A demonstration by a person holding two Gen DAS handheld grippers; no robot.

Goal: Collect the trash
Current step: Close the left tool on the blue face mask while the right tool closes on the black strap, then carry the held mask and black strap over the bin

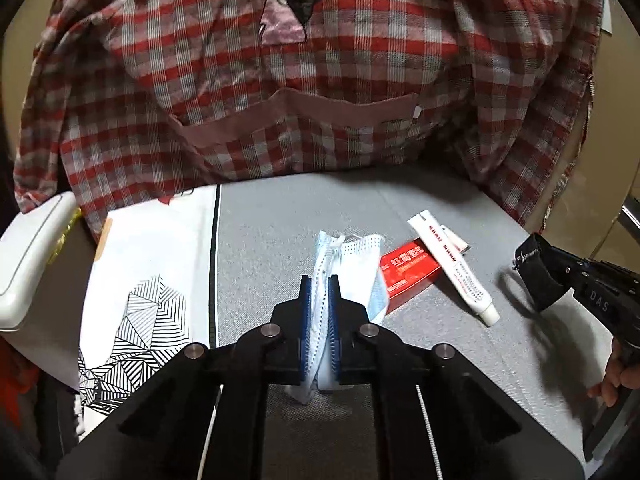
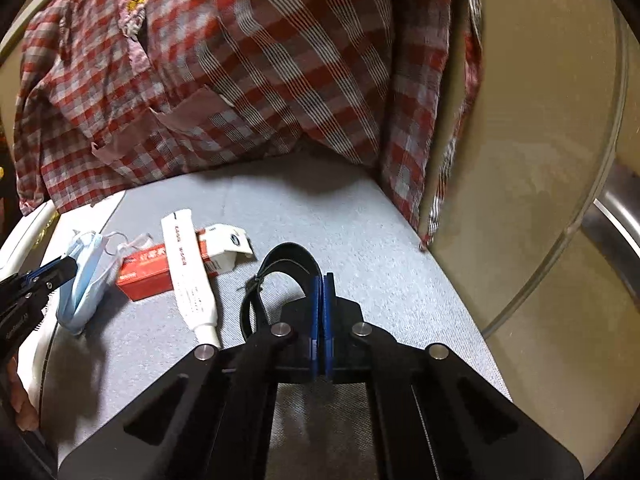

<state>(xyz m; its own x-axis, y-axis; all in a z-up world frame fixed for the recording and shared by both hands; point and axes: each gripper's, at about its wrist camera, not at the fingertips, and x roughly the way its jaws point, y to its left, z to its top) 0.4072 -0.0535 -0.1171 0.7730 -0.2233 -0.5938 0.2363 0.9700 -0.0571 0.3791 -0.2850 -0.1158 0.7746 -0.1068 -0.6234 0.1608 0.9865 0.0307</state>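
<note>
Left claw [image 1: 320, 280] clamped on crumpled pale-blue face mask [image 1: 352, 264], right claw [image 2: 323, 280] pinching thin black strap [image 2: 288, 258]

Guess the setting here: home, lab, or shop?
Probably a home, loosely judged: a grey cloth-covered table strewn with household litter, namely a used face mask, a white ointment tube and its red carton.

Bare grey tabletop [image 2: 360, 216] right of tube [image 2: 192, 276] and red box [image 2: 144, 276]; checked shirt [image 2: 260, 80] behind.
</note>
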